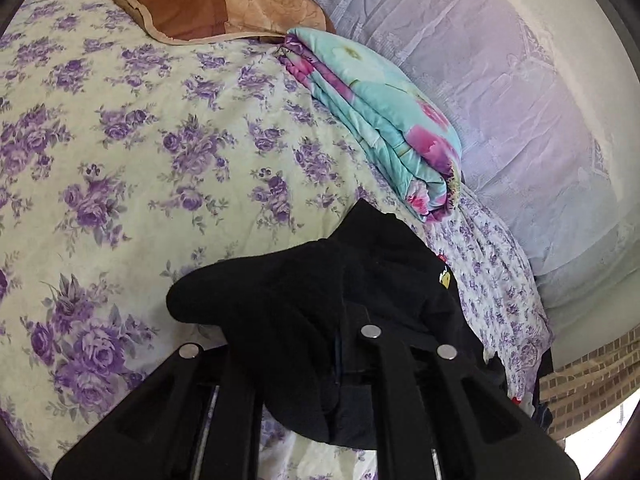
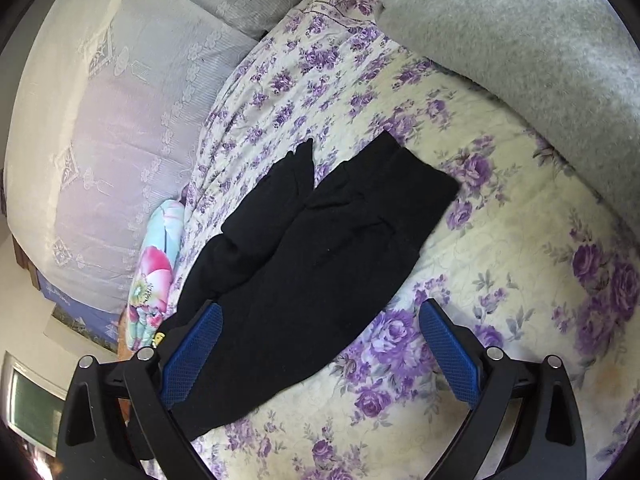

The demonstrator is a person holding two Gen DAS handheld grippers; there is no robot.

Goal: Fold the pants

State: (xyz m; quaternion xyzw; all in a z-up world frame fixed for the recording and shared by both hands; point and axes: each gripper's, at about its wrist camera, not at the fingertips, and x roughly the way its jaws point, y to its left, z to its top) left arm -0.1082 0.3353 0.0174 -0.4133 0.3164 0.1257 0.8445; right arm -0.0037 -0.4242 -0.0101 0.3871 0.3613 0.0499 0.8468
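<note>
Left wrist view: left gripper [image 1: 344, 360] clamped on a bunched fold of the black pants [image 1: 320, 300], the cloth draped over the fingers and hiding the pads. Behind it, the purple-flowered bedspread [image 1: 140, 140], a folded turquoise floral quilt [image 1: 384, 120] and a brown cushion [image 1: 208, 4] at the far end.

Right wrist view only: the pants [image 2: 320, 248] lie spread flat on the bedspread [image 2: 520, 240], both legs visible. Right gripper [image 2: 320, 352] stands apart, blue pads [image 2: 192, 356] wide; the left pad sits over the pants' near edge, contact unclear. A grey blanket [image 2: 520, 40] lies at upper right.
</note>
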